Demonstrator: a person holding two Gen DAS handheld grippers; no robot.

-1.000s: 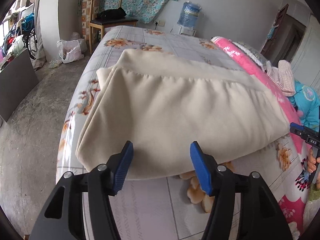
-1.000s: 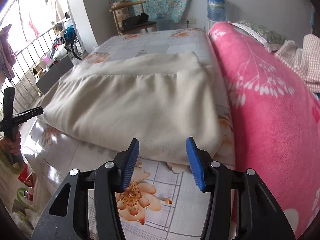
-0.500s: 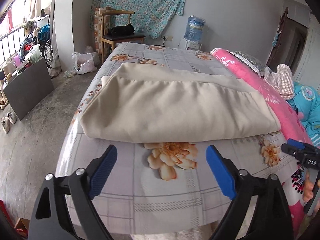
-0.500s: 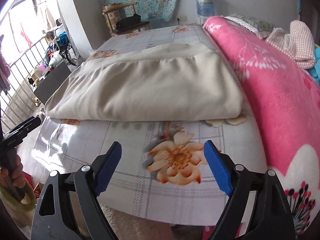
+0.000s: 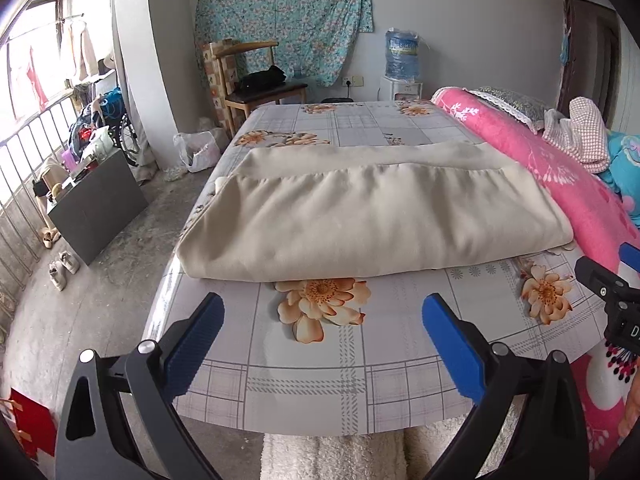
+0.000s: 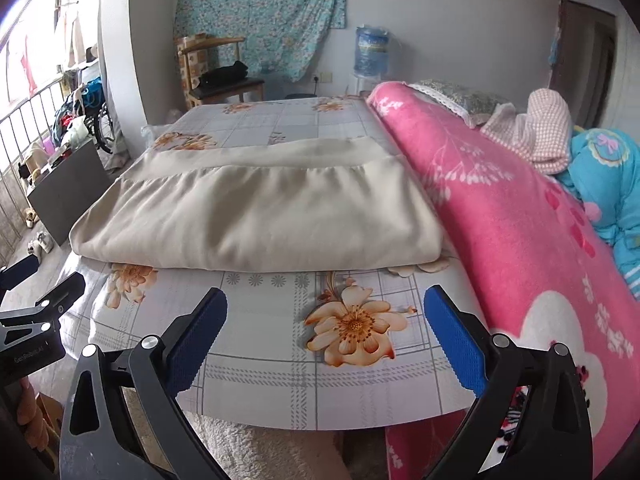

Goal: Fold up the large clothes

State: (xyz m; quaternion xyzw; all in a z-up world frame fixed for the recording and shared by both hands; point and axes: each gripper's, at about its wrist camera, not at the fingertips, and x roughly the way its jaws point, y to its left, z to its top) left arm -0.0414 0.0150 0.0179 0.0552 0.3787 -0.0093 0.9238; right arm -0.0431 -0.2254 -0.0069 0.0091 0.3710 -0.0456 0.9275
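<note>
Cream cloth [image 5: 372, 216] lies folded into a thick rectangular pad on the bed [image 5: 348, 392], well beyond both grippers and touched by neither; its near folded edge runs across the mattress, and a second layer shows as a strip along its far side. Nearest the left wrist camera, the left gripper [image 5: 322, 346] hangs above the near edge of the bed with its blue pads [image 5: 192, 346] spread wide and nothing between them; its jaws have just been opening. The right gripper [image 6: 326, 340] stands the same way in its own view, blue pads [image 6: 454, 338] far apart over a printed orange flower [image 6: 354, 326] on the sheet, empty, its jaws likewise just opened; each gripper shows at the edge of the other's view. Below the bed's near edge a white fleecy fabric [image 5: 332, 456] hangs; along the bed's right side a pink blanket [image 6: 520, 232] lies just beside the cloth, with a checked garment [image 6: 536, 132] and a blue quilted item [image 6: 608, 184] behind it. Farther off, a wooden chair [image 5: 256, 92] with a black bundle on its seat stands at the bed's far end; a blue water bottle [image 5: 402, 56] sits on a dispenser against the wall; a floral sheet [image 5: 280, 12] hangs above.
</note>
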